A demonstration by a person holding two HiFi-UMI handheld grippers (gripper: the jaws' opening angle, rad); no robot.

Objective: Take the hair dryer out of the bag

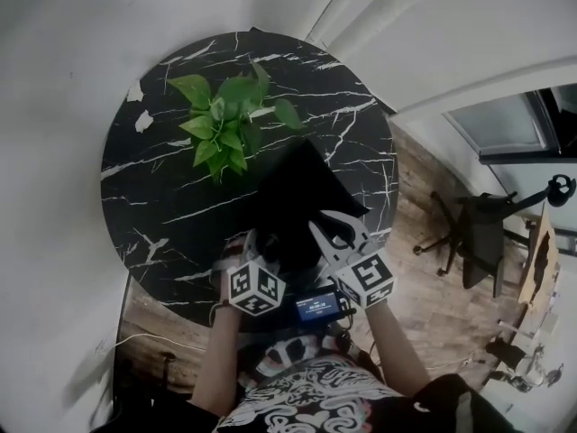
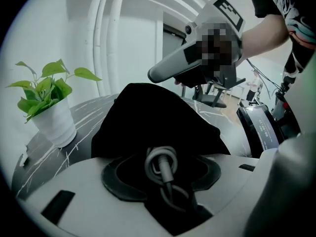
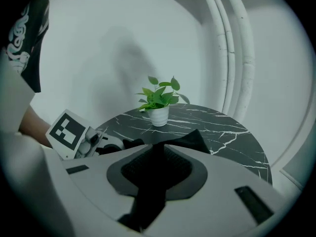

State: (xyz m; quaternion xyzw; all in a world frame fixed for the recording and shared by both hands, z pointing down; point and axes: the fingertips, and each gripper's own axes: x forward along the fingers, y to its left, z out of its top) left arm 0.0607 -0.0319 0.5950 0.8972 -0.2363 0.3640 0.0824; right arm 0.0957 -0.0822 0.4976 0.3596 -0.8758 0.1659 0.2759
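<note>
Leftmost, a round black marble table with white veining stands on a wooden floor. On its far-left part is a leafy green plant, upright in a white pot. At the table's near edge, left of centre, is the left gripper, held by a bare forearm and angled down toward the tabletop. Its jaws are partly closed and clamp a coiled grey cord, which lies against black cloth between the pads. At the centre is a black bag, soft and slumped on the marble just right of the plant, its near end reaching both grippers. Of the hair dryer, only the cord shows, at the bag's near end; the body is hidden from every view. Just below the bag, at the table's near rim between the two grippers, is a small dark device with a lit screen. Right of centre is the right gripper, also angled down, its jaws clenched tight on a fold of the bag's black cloth at the near right side. At the far right is a black office chair on the floor, well apart from the table.
</note>
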